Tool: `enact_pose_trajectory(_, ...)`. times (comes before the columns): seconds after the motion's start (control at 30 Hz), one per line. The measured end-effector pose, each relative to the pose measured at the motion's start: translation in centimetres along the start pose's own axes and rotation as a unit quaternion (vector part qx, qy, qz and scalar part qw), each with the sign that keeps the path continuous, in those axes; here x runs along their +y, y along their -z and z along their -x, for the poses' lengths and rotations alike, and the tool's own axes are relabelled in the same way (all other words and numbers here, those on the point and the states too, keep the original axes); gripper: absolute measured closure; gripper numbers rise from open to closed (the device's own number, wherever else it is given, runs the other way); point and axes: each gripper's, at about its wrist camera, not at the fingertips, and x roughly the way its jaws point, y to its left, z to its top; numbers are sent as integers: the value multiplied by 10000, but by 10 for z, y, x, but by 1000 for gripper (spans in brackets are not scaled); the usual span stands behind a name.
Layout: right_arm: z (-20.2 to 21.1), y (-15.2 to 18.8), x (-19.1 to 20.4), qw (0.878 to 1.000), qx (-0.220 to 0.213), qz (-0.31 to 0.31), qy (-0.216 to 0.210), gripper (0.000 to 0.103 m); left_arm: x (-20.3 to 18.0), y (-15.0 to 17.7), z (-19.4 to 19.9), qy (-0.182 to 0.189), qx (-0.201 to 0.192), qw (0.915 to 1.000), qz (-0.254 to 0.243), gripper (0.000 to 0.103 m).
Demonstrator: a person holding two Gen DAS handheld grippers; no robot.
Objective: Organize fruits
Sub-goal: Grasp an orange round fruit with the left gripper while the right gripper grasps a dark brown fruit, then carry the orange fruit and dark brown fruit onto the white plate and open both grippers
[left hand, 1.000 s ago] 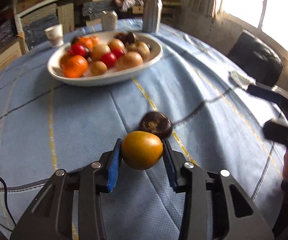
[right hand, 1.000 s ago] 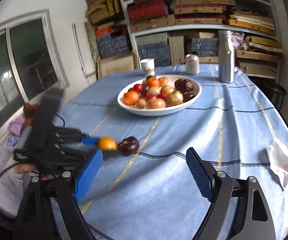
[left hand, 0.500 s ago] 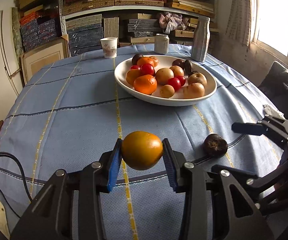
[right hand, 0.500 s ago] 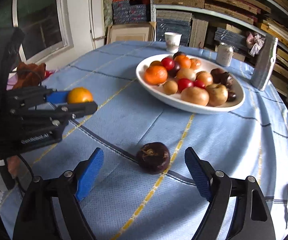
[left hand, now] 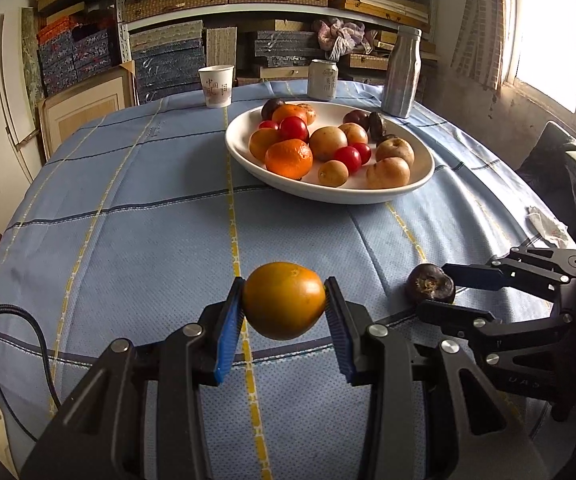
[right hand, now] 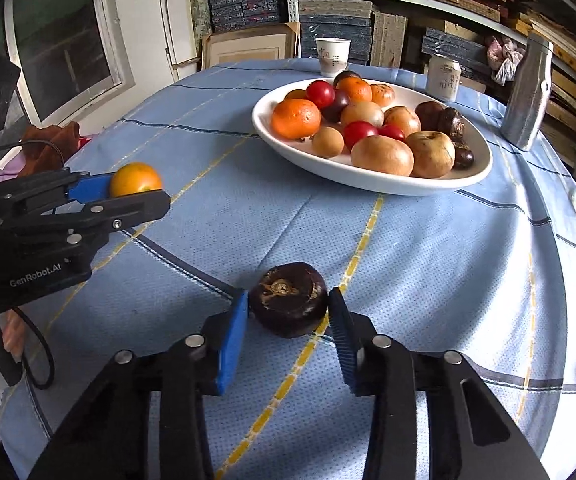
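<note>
The left gripper (left hand: 284,306) pinches an orange fruit (left hand: 284,300) clear of the tablecloth (left hand: 128,220), while the right gripper (right hand: 288,316) closes around a dark mangosteen (right hand: 289,298) lying there (both presumably bound for the white bowl (right hand: 367,184)).

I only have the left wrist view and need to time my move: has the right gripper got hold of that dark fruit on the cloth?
Observer: The right gripper has its jaws closing, with the dark fruit between them and both pads touching its sides.
Operator: Is it off the table?
Observer: No, it rests on the tablecloth, right on a yellow stripe.
</note>
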Motion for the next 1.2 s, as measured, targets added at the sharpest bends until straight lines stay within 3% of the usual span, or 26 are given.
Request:
enact_pose_trajectory(0.4, -2, 0, -4, 9999, 25, -79, -88, 62, 2, 1, -5, 47, 65, 9999, 72, 64)
enact_pose_trajectory(0.57, 34, 5, -18, 9976, -607, -329, -61, 62, 7, -1, 15, 19, -289, 9994, 163, 64)
enact_pose_trajectory(0.7, 89, 13, -54, 9899, -1213, -732, 70, 62, 9, -7, 46, 57, -599, 9981, 101, 64)
enact_pose_trajectory(0.83, 147, 2, -87, 9788, -1783, -927, 391, 62, 14, -39, 77, -190, -880, 9959, -72, 64)
enact_pose_trajectory(0.97, 206, -37, -104, 9611, -2531, -921, 615, 62, 5, -93, 110, -495, -1409, 9883, -304, 64)
enact_pose_trajectory(1.07, 221, -69, -106, 9518, -2872, -885, 605, 63, -8, -132, 118, -473, -1712, 9834, -367, 64)
enact_pose_trajectory(1.2, 198, -116, -106, 9495, -2987, -860, 429, 63, -25, -174, 92, -340, -1810, 9825, -286, 64)
